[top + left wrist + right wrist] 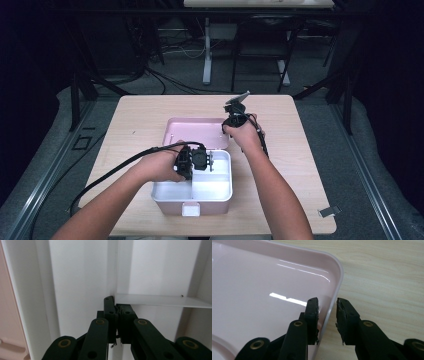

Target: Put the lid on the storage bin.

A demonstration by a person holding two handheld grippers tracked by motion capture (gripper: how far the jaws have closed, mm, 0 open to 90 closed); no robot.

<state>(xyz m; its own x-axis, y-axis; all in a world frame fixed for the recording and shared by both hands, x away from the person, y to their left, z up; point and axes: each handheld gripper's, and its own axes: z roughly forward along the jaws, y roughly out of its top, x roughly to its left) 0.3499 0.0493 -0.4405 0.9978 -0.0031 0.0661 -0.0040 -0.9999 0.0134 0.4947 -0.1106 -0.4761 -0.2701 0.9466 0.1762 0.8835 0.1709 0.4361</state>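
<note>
Claw (327, 315) — pale wooden table (387, 277)

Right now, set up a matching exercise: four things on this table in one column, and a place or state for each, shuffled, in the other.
Things:
1. left hand-held gripper
2. right hand-held gripper
3. pink lid
4. metal clip

Places or states:
A. lies open and flat behind the white box
B. jaws straddle the lid's rim, not yet pressing
C. alone near the table's right front corner
D. shut on the box's white divider

Pairs: 1-D, 2-B, 3-A, 4-C
</note>
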